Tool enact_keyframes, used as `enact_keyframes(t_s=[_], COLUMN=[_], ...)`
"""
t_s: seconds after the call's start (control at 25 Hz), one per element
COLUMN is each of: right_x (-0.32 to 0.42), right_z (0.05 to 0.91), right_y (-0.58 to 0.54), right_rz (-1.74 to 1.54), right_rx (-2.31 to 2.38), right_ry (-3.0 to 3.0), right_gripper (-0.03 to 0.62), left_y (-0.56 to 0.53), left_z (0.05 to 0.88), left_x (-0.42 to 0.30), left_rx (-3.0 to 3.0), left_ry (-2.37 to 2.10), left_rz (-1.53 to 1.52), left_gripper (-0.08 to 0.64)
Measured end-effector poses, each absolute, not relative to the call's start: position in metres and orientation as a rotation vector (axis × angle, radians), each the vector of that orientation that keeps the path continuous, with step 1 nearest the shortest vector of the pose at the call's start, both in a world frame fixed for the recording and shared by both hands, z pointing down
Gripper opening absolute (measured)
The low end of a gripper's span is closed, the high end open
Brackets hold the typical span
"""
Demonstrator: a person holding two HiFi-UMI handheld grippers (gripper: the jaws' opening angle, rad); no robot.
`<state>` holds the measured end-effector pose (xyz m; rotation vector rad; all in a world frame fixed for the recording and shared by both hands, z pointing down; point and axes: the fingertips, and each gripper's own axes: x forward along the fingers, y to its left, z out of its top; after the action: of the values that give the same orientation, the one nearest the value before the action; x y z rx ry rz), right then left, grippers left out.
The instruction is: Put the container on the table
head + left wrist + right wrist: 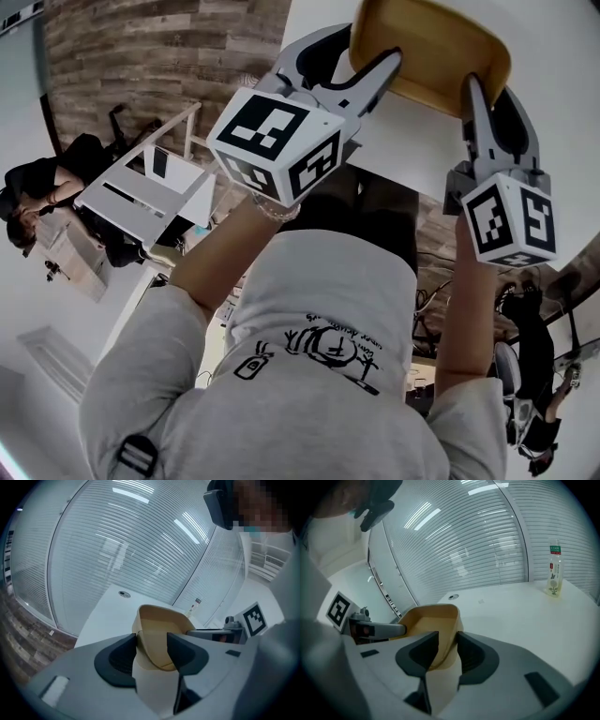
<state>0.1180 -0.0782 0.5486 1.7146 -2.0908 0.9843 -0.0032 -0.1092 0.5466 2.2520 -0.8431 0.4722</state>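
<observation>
Tan container (427, 47) sits over the white table (511, 606), near its edge; contact with the top unclear. Left claw (152, 641) pinches one rim wall, right claw (447, 644) the opposite. Bottle (553, 571) stands well apart. Slatted blinds (464, 536) behind; wood-plank floor (141, 56).

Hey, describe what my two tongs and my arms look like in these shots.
The left tongs and right tongs have pale grey plastic bodies with black inner pads. Each carries a white cube printed with black square markers. No cables show. You wear a grey short-sleeved shirt with black print, and a bracelet on the left wrist.
</observation>
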Motion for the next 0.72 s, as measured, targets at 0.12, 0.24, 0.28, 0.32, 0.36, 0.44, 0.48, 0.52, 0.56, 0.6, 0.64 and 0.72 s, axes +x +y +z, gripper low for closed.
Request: enact_keyframes(t_s=[0.12, 0.24, 0.28, 0.32, 0.36, 0.44, 0.48, 0.52, 0.56, 0.6, 0.64, 0.72], right_x=[0.116, 0.115, 0.115, 0.115, 0.115, 0.115, 0.115, 0.114, 0.114, 0.114, 0.114, 0.114], right_z=[0.558, 0.567, 0.570, 0.573, 0.575, 0.578, 0.579, 0.580, 0.581, 0.583, 0.584, 0.587], right_y=[-0.079, -0.085, -0.086, -0.088, -0.089, -0.091, -0.091, -0.091, -0.090, -0.089, -0.088, -0.087], right_rz=[0.996, 1.003, 1.004, 1.004, 1.004, 1.005, 1.005, 1.006, 1.008, 1.010, 1.013, 1.017], right_rx=[1.710, 1.706, 1.703, 1.699, 1.694, 1.689, 1.689, 1.688, 1.686, 1.683, 1.680, 1.673], right_ry=[-2.085, -2.083, -2.084, -2.084, -2.085, -2.087, -2.088, -2.087, -2.084, -2.080, -2.075, -2.067], right_gripper=[0.115, 0.115, 0.115, 0.115, 0.115, 0.115, 0.115, 0.115, 0.115, 0.115, 0.115, 0.115], left_y=[-0.109, -0.112, -0.113, -0.114, -0.116, -0.117, -0.117, -0.117, -0.116, -0.115, -0.114, -0.113], left_z=[0.557, 0.568, 0.571, 0.574, 0.577, 0.581, 0.583, 0.585, 0.587, 0.588, 0.589, 0.590], left_x=[-0.006, -0.007, -0.007, -0.007, -0.007, -0.007, -0.007, -0.007, -0.007, -0.006, -0.006, -0.005], left_rx=[2.245, 2.242, 2.240, 2.238, 2.235, 2.236, 2.240, 2.245, 2.250, 2.254, 2.255, 2.255], left_ry=[-0.843, -0.848, -0.849, -0.850, -0.851, -0.856, -0.859, -0.861, -0.863, -0.863, -0.862, -0.860], left_rz=[0.490, 0.510, 0.516, 0.520, 0.524, 0.539, 0.555, 0.574, 0.594, 0.610, 0.621, 0.634], left_gripper=[0.195, 0.195, 0.195, 0.195, 0.195, 0.195, 0.195, 0.195, 0.196, 0.195, 0.196, 0.196])
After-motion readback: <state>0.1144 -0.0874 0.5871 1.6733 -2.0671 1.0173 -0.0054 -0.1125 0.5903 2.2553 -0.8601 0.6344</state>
